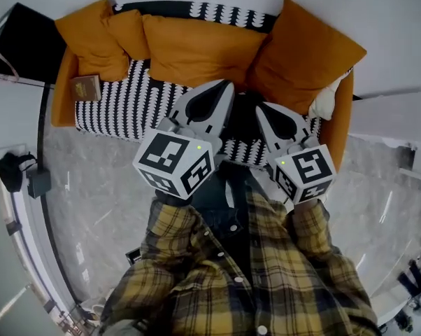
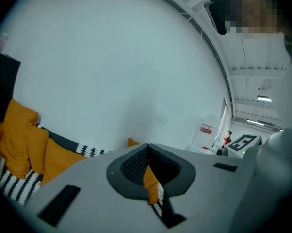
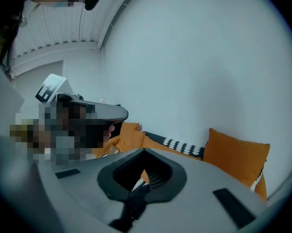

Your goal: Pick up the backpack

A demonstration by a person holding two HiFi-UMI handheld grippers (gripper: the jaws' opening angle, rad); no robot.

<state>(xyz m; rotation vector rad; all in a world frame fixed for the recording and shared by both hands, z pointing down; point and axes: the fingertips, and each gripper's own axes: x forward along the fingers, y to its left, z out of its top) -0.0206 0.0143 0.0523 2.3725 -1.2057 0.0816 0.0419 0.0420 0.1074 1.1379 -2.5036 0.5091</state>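
Observation:
My two grey grippers are held side by side in front of a sofa (image 1: 119, 107) with a black-and-white patterned cover. The left gripper (image 1: 221, 86) is shut, its jaws meeting at the tips (image 2: 147, 145) with nothing between them. The right gripper (image 1: 263, 107) is shut too, with its tips (image 3: 144, 150) together and empty. Between the two grippers, on the seat, lies a dark shape (image 1: 243, 117), mostly hidden by them; I cannot tell whether it is the backpack. Neither gripper touches it.
Several orange cushions (image 1: 196, 47) lean along the sofa back, a large one (image 1: 305, 51) at the right. A brown book (image 1: 86, 87) lies on the seat at the left. A black block (image 1: 25, 40) stands beyond the sofa's left end, a white cabinet (image 1: 399, 117) at the right.

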